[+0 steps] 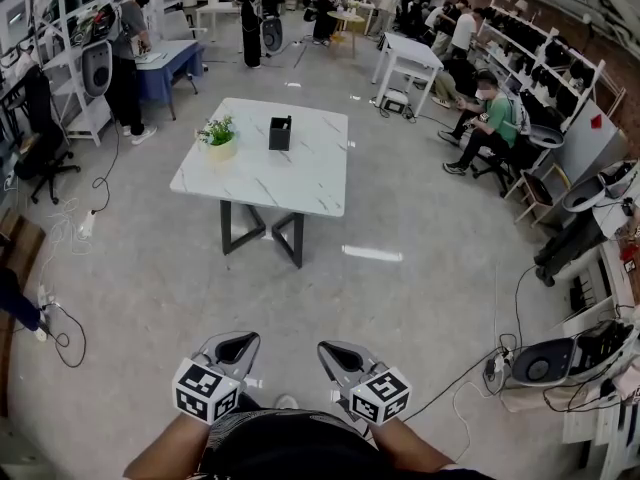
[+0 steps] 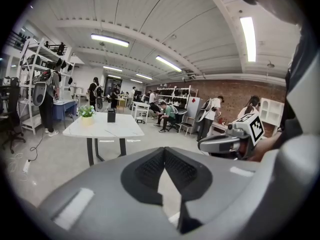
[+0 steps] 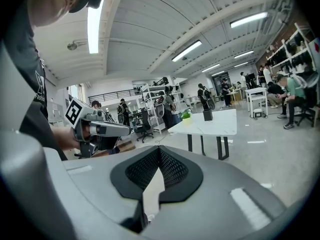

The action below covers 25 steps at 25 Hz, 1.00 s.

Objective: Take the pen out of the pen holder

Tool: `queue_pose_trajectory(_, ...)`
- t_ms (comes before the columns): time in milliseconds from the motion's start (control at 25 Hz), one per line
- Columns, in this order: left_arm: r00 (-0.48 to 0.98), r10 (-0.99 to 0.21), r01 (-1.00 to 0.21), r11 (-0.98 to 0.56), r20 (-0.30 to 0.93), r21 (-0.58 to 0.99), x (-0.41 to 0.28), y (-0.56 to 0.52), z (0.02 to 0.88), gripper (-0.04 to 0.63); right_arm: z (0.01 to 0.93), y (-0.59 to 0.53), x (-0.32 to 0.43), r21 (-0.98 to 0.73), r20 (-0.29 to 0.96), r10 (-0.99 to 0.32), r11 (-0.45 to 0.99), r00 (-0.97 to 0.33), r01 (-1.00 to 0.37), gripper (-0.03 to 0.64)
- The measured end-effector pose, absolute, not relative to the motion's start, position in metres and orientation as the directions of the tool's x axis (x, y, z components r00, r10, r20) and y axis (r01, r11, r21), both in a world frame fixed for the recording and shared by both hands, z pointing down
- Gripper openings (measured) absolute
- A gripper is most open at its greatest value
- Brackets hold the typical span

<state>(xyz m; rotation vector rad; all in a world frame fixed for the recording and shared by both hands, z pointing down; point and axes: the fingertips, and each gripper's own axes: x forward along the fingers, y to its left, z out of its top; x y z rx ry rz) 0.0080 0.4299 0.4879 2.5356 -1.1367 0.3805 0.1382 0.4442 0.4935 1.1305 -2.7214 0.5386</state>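
While the person stands well back on the grey polished floor [image 1: 400, 298], one marble-topped desk [image 1: 300, 183] sits alone in the open middle of the room, on dark crossed legs. It carries two things, both toward its far side: one black holder [image 1: 280, 133], upright, and one small potted plant [image 1: 219, 138] to its left, the two apart. The pen cannot be made out at this range; nothing shows whether it sticks up from the holder.

Round the desk the room is a busy workshop. White shelves [image 1: 70, 28] line the left wall and more shelving [image 1: 560, 68] runs down the right. A blue desk [image 1: 165, 63] stands far left. Several people stand or sit along the far and right sides, one of them seated in a green top [image 1: 490, 123]. Cables [image 1: 70, 338] trail over the floor at near left.

Two tools are in play, both held low and close to the person's body, far from the desk. The left tool [image 1: 237, 348] has its jaws together at the tips with nothing between them. The right tool [image 1: 337, 356], just beside it, is likewise closed and empty. Each bears one marker cube.
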Motion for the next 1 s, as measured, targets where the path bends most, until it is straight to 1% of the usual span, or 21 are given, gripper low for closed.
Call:
queue_pose_trajectory(720,0.650,-0.655,-0.751,-0.632,0.387,0.192,0.023,0.425,0.490,0.057,0.496,0.437,0.144,-0.286,0.252,-0.652,0.656,-0.715,-0.699,0.000)
queue_pose_trajectory(1000,0.644,-0.651,-0.756,-0.622,0.401,0.205,0.013,0.416,0.502,0.057,0.504,0.426,0.136,-0.292,0.263,-0.641,0.659,-0.721,-0.693,0.000)
